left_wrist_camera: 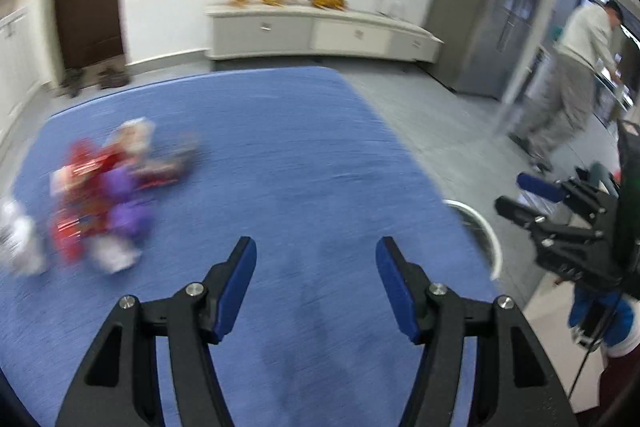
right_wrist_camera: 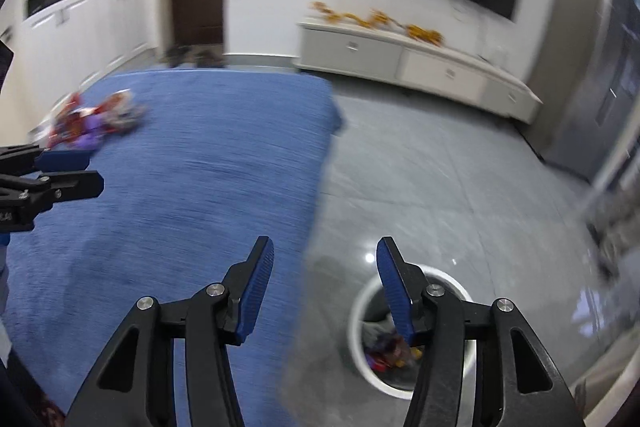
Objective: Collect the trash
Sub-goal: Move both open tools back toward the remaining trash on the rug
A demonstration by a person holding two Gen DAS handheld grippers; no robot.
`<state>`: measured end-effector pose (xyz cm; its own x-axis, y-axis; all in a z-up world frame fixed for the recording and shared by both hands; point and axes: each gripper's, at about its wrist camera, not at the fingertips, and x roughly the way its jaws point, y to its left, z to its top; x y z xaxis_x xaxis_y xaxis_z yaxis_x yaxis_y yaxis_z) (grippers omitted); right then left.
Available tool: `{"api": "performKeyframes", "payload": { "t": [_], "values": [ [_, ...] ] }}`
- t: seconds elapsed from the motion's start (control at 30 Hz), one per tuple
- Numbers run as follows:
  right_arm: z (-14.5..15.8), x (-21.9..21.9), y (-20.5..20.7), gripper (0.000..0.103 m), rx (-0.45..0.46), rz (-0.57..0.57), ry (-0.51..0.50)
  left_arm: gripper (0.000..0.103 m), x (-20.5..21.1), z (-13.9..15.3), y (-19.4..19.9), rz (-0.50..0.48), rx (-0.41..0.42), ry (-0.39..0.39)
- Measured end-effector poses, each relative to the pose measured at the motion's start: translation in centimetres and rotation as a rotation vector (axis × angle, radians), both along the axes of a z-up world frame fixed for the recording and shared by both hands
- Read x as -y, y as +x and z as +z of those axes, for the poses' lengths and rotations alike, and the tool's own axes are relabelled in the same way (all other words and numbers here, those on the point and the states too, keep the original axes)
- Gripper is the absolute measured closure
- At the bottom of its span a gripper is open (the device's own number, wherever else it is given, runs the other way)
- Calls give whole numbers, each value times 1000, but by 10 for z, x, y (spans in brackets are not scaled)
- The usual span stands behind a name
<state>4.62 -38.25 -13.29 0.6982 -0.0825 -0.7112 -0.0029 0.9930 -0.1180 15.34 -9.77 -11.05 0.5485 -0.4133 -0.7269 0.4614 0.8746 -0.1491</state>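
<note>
A blurred pile of trash wrappers [left_wrist_camera: 100,195], red, purple and white, lies on the blue tablecloth [left_wrist_camera: 280,155] at the left; it also shows far left in the right wrist view [right_wrist_camera: 92,121]. My left gripper [left_wrist_camera: 316,267] is open and empty above the cloth, right of the pile. My right gripper [right_wrist_camera: 325,267] is open and empty over the table's right edge, above a white-rimmed bin [right_wrist_camera: 360,343] on the floor that holds some wrappers. The right gripper also shows in the left wrist view [left_wrist_camera: 528,195], and the left gripper in the right wrist view [right_wrist_camera: 76,169].
The bin's rim [left_wrist_camera: 486,231] peeks past the table's right edge. Grey tile floor [right_wrist_camera: 460,187] lies to the right. A low white cabinet [left_wrist_camera: 320,31] stands against the far wall under a TV. A person [left_wrist_camera: 576,75] stands at the far right.
</note>
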Motion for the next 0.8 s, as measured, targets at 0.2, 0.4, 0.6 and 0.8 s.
{"api": "performKeyframes", "payload": {
  "t": [0.2,0.4,0.6,0.8],
  "values": [
    [17,-77,14,50,3,149,19,42,-126,-1,-5,168,42,-6],
    [29,-137,35,49,-18,247,54,37,-231,-13,-3,333,35,-47],
    [27,-194,61,49,-50,326,84,37,-292,-23,7,424,3,-124],
    [22,-246,95,45,-84,375,154,37,-293,-32,41,424,-30,-207]
  ]
}}
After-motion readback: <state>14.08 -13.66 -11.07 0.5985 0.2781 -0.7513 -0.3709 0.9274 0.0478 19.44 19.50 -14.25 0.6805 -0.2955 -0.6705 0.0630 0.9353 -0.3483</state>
